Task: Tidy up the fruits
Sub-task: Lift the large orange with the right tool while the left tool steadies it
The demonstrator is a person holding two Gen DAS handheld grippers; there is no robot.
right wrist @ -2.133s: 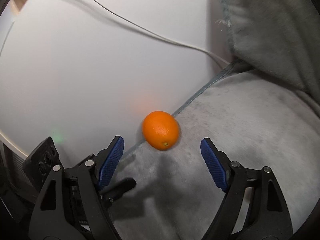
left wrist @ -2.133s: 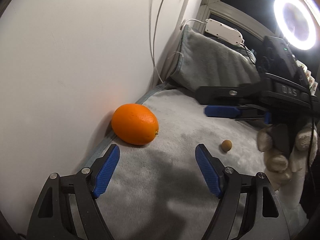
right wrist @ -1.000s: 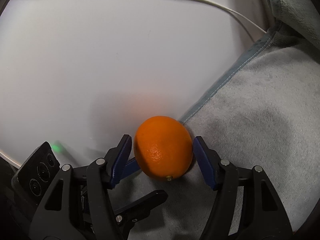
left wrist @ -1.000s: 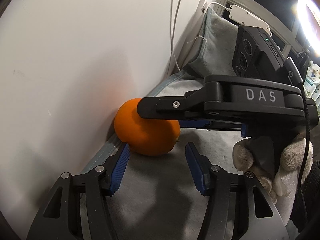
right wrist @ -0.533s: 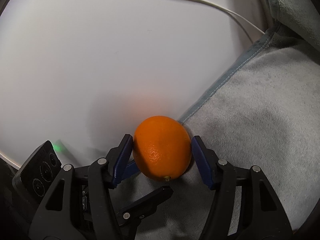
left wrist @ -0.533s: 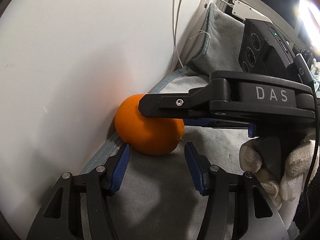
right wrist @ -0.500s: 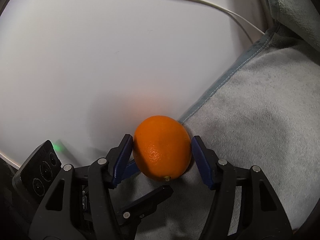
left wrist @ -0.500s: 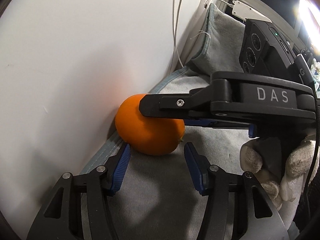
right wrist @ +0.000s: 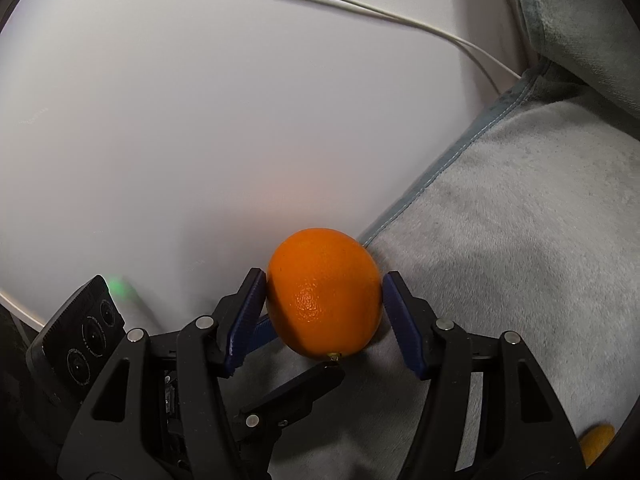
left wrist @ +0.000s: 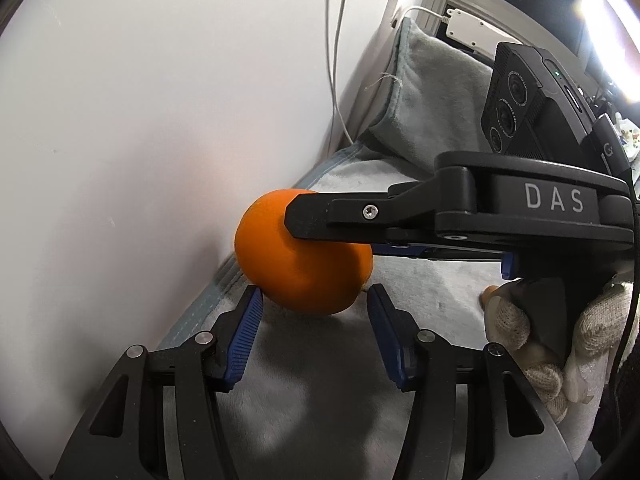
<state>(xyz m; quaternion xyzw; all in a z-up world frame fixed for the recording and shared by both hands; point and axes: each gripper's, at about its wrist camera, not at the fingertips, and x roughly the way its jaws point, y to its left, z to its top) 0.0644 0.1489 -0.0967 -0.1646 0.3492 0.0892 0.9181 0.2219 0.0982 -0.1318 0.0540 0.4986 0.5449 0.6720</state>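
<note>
At the left edge of the grey blanket [left wrist: 320, 420], where its stitched hem meets the white wall [left wrist: 140, 120], sits the orange [left wrist: 298, 276]. It is the only large fruit in view, and it is pressed close to the wall.

The left gripper [left wrist: 314, 312] hangs just short of the orange with its jaws partly apart. Its blue pads flank the lower near side of the fruit, but nothing is held; whether a pad brushes the peel I cannot tell.

Further right, the right gripper [right wrist: 324, 308] reaches in across the blanket, carried by a hand in a knitted glove [left wrist: 532, 344]. Its jaws are about halfway closed and both pads sit against the sides of the orange [right wrist: 324, 294], so it appears to have the fruit gripped, with the stem end facing the camera.

At the far right a small yellow-orange fruit [right wrist: 596, 446] lies on the blanket, well apart from the orange.

Judging by this, organising has barely begun: one fruit is just being taken, no tray or bowl is visible, and the small fruit lies untouched.
</note>
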